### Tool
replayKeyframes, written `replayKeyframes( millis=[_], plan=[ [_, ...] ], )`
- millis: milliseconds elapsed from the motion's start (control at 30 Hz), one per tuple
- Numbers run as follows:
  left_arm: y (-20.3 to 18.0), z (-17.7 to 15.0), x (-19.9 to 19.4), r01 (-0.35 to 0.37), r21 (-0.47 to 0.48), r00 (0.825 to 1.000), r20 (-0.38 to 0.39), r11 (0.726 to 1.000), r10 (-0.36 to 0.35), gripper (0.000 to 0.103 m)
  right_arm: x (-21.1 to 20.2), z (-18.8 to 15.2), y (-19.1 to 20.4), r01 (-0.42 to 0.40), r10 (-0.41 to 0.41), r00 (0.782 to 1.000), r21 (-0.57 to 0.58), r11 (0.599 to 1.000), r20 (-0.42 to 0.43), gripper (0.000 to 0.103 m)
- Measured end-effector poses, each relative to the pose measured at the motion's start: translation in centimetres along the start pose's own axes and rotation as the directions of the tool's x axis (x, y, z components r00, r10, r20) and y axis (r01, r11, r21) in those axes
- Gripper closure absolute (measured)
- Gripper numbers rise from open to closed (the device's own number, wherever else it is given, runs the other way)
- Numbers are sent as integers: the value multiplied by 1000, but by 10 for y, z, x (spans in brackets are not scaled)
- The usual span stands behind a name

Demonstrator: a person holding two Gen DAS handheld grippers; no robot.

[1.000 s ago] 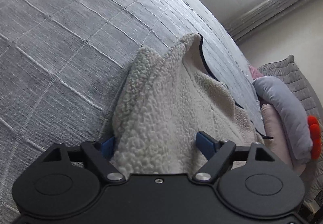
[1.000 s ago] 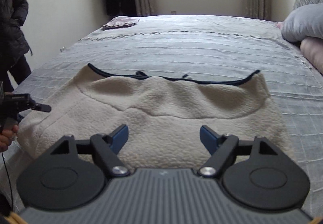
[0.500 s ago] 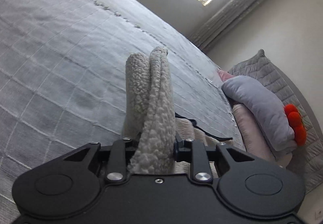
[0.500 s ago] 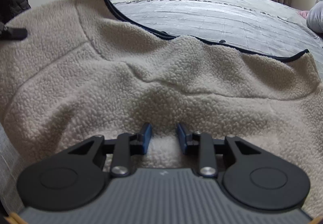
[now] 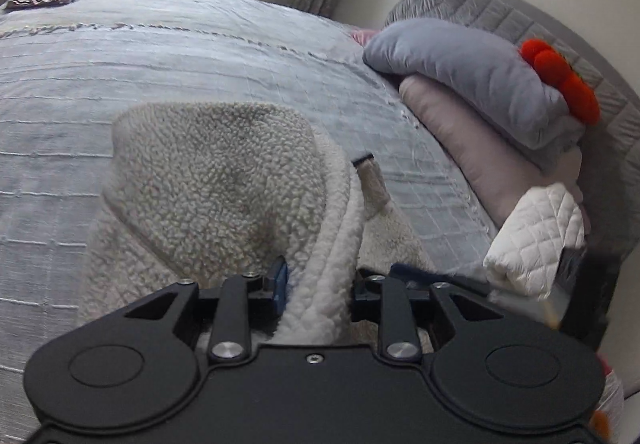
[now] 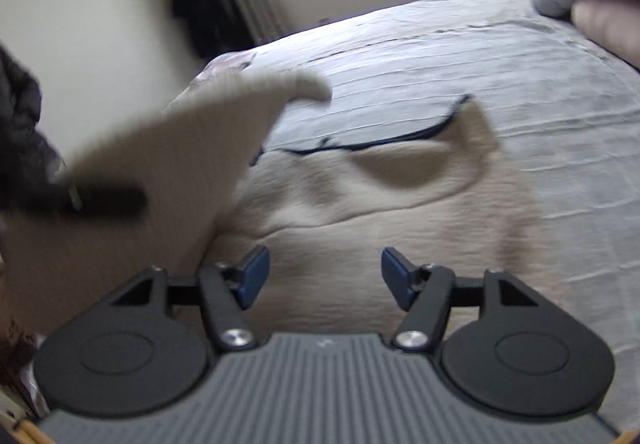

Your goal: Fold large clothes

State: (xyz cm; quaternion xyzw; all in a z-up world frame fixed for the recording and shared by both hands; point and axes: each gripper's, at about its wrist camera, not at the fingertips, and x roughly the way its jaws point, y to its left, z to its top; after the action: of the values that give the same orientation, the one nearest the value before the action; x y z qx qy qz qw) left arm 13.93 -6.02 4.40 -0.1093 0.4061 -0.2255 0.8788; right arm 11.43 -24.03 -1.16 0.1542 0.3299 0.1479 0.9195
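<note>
A cream fleece garment (image 5: 216, 180) with dark trim lies on the grey quilted bed (image 5: 160, 56). My left gripper (image 5: 318, 284) is shut on a thick fold of the fleece edge and holds it lifted over the rest of the garment. In the right wrist view the garment (image 6: 380, 212) spreads flat on the bed, its left part raised in the air. My right gripper (image 6: 324, 276) is open and empty just above the fleece. The left gripper shows there as a dark blur (image 6: 100, 200) at the left.
Grey and pink pillows (image 5: 472, 84) with a red pom-pom toy (image 5: 560, 80) are stacked at the bed's right end. A white quilted sleeve (image 5: 536, 240) is at the right. A dark coat (image 6: 208, 0) hangs by the window. A small folded cloth (image 5: 40, 0) lies at the far corner.
My right gripper has opened and let go of the fleece. My left gripper, still shut on the fold, has swung it across over the garment toward the pillows.
</note>
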Motion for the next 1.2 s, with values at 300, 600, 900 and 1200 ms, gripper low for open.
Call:
replayKeyframes(
  millis=[300, 600, 900, 1200],
  plan=[
    [-48, -48, 30, 27, 188, 1000, 4, 982, -28, 39, -18, 14, -64, -233, 248, 969, 304, 924, -11, 15],
    [-22, -47, -58, 70, 301, 991, 86, 951, -101, 33, 57, 34, -13, -261, 313, 939, 295, 919, -144, 70],
    [55, -23, -117, 23, 160, 972, 227, 987, -60, 22, 2, 78, 13, -244, 249, 968, 88, 966, -45, 79],
    [76, -17, -78, 207, 19, 958, 199, 978, -207, 24, -16, 79, -49, -159, 165, 986, 163, 974, -26, 79]
  ],
)
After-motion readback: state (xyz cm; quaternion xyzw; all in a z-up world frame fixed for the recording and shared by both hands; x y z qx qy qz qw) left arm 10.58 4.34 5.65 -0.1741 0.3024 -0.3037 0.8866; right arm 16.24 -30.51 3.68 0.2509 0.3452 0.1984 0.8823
